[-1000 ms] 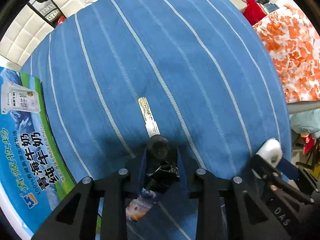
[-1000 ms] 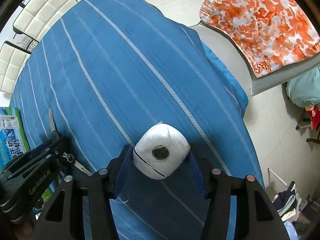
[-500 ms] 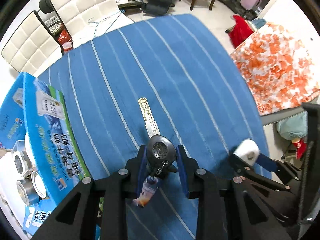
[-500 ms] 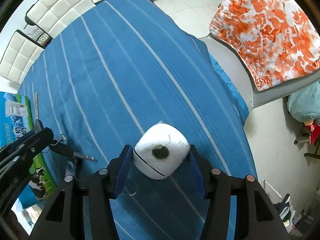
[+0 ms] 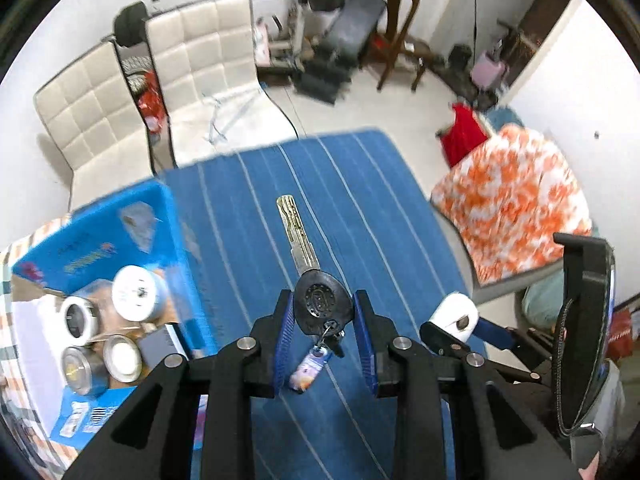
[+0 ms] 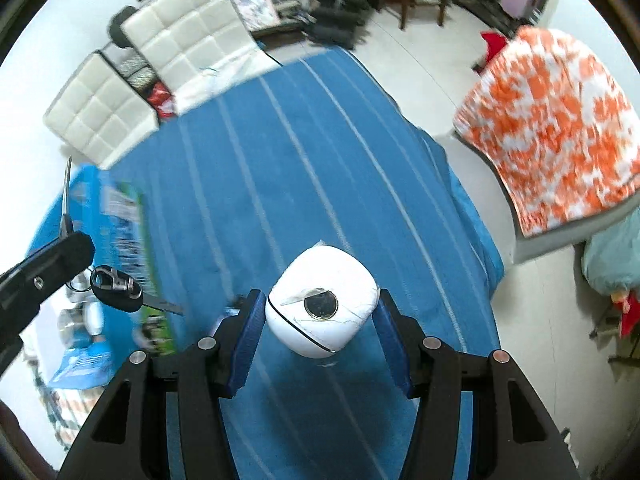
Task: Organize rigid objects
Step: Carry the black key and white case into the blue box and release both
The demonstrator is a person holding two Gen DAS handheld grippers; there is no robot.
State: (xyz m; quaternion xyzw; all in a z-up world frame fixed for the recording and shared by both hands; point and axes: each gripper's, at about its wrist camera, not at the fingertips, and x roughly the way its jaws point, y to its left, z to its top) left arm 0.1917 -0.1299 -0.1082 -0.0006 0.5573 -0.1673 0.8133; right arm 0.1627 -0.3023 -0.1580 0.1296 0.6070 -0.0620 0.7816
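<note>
Above the blue striped tabletop (image 5: 360, 184), the left hand-held gripper (image 5: 323, 312) is clamped on a black-headed key (image 5: 316, 280), blade pointing forward, while the right hand-held gripper (image 6: 322, 312) is clamped on a white rounded device (image 6: 322, 304), beside the blue carton (image 5: 100, 232) of tins.

The left gripper (image 5: 323, 322) has black angular frames with silver screws and blue finger pads (image 5: 283, 334); the right gripper (image 6: 320, 322) matches, with blue pads (image 6: 248, 340).
</note>
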